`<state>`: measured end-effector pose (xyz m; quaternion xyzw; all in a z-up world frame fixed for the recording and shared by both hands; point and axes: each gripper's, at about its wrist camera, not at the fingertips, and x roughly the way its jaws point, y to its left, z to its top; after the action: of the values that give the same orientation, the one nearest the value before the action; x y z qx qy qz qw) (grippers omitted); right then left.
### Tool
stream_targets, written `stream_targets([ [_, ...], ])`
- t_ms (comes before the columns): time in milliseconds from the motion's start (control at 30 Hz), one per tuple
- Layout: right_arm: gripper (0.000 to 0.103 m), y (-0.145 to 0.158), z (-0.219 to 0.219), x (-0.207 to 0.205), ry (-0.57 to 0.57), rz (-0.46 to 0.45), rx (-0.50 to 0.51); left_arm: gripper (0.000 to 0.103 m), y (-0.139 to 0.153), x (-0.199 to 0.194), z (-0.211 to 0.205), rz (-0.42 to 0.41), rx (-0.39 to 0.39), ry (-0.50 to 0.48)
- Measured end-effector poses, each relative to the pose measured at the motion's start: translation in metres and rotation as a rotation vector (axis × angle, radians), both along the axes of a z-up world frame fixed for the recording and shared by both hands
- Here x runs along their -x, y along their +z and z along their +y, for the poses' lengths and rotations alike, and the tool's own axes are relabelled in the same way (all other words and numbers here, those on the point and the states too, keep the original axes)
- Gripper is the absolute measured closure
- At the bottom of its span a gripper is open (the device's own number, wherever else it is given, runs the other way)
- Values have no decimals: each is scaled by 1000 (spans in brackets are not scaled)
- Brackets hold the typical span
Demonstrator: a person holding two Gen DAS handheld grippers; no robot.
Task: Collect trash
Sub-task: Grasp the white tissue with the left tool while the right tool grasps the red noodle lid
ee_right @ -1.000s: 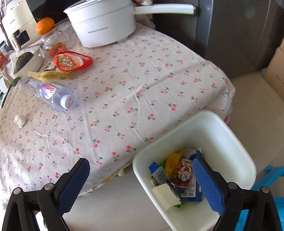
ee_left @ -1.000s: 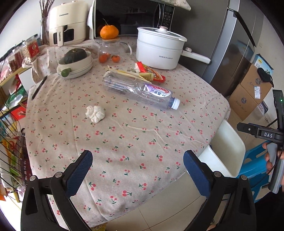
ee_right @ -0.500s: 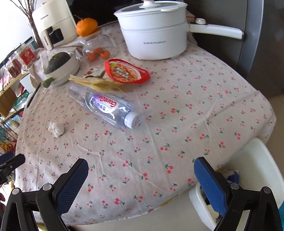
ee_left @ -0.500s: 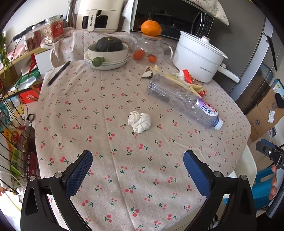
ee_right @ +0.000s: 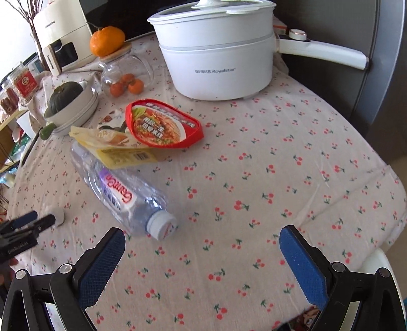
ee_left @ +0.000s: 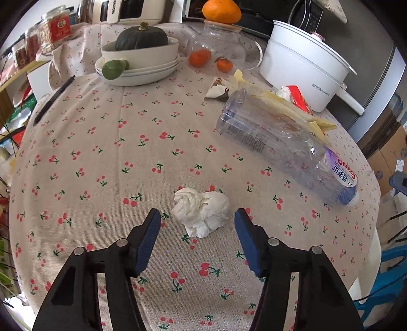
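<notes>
The left gripper (ee_left: 198,224) hangs over the table (ee_left: 106,157) with its jaws closing, and the crumpled white tissue (ee_left: 201,211) lies on the cloth between the blue pads (ee_left: 148,239), neither of which touches it. Ahead of that gripper and to its right an empty clear plastic bottle (ee_left: 285,145) lies on its side, its capped end pointing toward the table's right edge, with a flat yellow wrapper (ee_left: 287,107) draped over its base end. Beyond the wrapper a red noodle-cup lid (ee_right: 162,124) lies flat, and just beyond that stands a white electric pot (ee_right: 216,51) with its lid on, so its contents cannot be seen. Far ahead of the left gripper a stack of white bowls (ee_left: 140,63) carries a dark green squash (ee_left: 141,37) in the top bowl, and a small green fruit (ee_left: 113,68) rests on the rim of the lower one. Right of the bowls stands a glass jar (ee_left: 216,43) with an orange (ee_left: 221,11) on its lid and two small oranges (ee_left: 211,61) at its foot; whether these are inside the glass or beside it I cannot tell. The right gripper (ee_right: 202,247) hovers with its jaws wide apart and nothing between them, the bottle's cap just ahead of its left pad. At the right edge, below the table, the rim of a white bin (ee_right: 379,259) shows, with a scrap of coloured wrapping inside.
</notes>
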<state>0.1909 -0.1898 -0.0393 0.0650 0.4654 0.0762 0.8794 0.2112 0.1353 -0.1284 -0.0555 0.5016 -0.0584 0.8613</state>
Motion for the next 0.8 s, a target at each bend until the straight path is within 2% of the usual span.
stream_targets([
  [67,3,-2,2,-18,11,-9,-20,62,-3,-3,-3,1,20,-19],
  [167,3,-8,2,-42,-3,-16,-41,69,1,-2,-6,-28,19,-44],
  [233,5,-16,-1,-57,-8,-1,-99,71,3,-1,-6,-43,35,-45],
  [400,17,-45,-10,-92,-51,71,-267,73,7,0,-3,-47,73,-20],
  [500,21,-60,-17,-102,-75,89,-379,73,10,2,-7,-70,42,-40],
  [633,24,-75,-17,-112,-83,118,-455,73,10,4,-9,-80,18,-60],
  [800,35,-94,-9,-121,-78,165,-585,73,9,4,-10,-80,14,-72],
])
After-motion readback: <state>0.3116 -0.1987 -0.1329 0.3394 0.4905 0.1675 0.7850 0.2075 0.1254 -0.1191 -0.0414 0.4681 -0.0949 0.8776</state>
